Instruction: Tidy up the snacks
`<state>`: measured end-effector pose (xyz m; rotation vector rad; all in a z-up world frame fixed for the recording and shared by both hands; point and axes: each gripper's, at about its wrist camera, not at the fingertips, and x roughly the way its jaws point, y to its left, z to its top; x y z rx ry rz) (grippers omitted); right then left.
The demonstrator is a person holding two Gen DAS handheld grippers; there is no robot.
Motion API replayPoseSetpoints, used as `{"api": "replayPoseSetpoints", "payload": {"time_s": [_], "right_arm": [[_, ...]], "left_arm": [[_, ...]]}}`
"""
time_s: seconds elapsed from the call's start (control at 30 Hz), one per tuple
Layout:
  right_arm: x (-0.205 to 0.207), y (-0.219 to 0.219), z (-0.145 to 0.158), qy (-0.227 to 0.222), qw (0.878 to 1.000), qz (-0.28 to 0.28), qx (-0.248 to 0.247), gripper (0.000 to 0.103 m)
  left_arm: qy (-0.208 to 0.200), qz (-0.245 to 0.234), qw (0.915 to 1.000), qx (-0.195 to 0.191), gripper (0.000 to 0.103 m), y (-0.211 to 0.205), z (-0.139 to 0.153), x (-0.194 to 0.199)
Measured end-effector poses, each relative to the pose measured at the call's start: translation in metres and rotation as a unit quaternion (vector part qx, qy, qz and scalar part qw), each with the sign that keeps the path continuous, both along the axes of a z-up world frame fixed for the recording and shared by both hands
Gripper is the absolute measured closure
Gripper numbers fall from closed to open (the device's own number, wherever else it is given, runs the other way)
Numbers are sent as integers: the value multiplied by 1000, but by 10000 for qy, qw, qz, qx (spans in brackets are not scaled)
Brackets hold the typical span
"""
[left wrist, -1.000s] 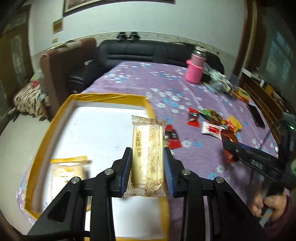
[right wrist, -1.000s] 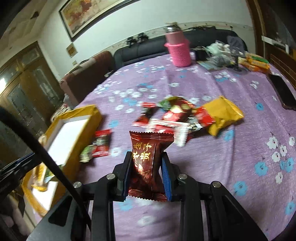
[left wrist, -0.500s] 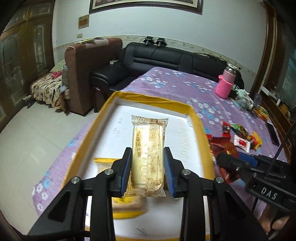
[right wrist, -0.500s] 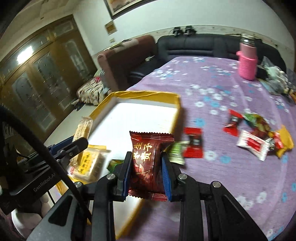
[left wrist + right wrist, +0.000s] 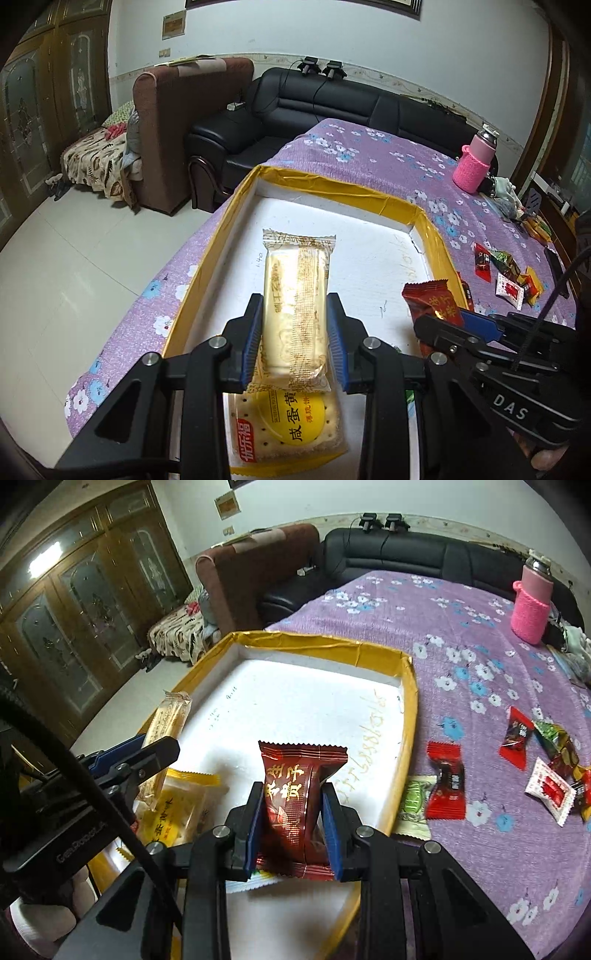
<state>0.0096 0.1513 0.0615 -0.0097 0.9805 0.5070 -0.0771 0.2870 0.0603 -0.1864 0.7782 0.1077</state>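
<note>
My left gripper (image 5: 295,332) is shut on a pale yellow wrapped bar (image 5: 295,295) and holds it over the near end of a shallow white tray with yellow walls (image 5: 332,192). A yellow cracker packet (image 5: 291,432) lies in the tray under it. My right gripper (image 5: 293,812) is shut on a dark red snack packet (image 5: 295,786) over the tray's (image 5: 408,716) near right part. The right gripper also shows in the left wrist view (image 5: 443,321); the left gripper with its bar shows in the right wrist view (image 5: 147,753).
Several loose wrapped snacks (image 5: 443,786) lie on the purple flowered tablecloth (image 5: 461,635) right of the tray, some close to its wall. A pink bottle (image 5: 532,602) stands at the far right. A black sofa (image 5: 332,107) and brown armchair (image 5: 173,122) stand beyond the table.
Both grippers have moved left from the snack pile to over the tray, each still holding its packet. The left gripper now hangs above the cracker packet.
</note>
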Motion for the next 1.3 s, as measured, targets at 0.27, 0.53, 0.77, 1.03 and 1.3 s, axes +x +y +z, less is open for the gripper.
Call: {"api": "replayPoseSetpoints", "payload": {"time_s": [0.27,0.53,0.77,1.03,1.3], "right_arm": [[2,6,-6,69,10000,-1,-55,75],[-2,5,-2,39,9999,-60,84,72],[-9,-3,8,-57,9997,-124,202,69],[-19,-27,18,-166,9987,-312,355,65],[-29,-95,16,-255,9955,-837,362,59]], "left_arm": [[23,52,9999,-87,65,4,-3,2],[-42,154,9997,-171,47,6,-1,0],[-144,304,9994,-12,32,1,10,-12],[-181,133,9997,35,16,-26,24,-28],[-289,-525,9955,-735,15,-59,35,-44]]}}
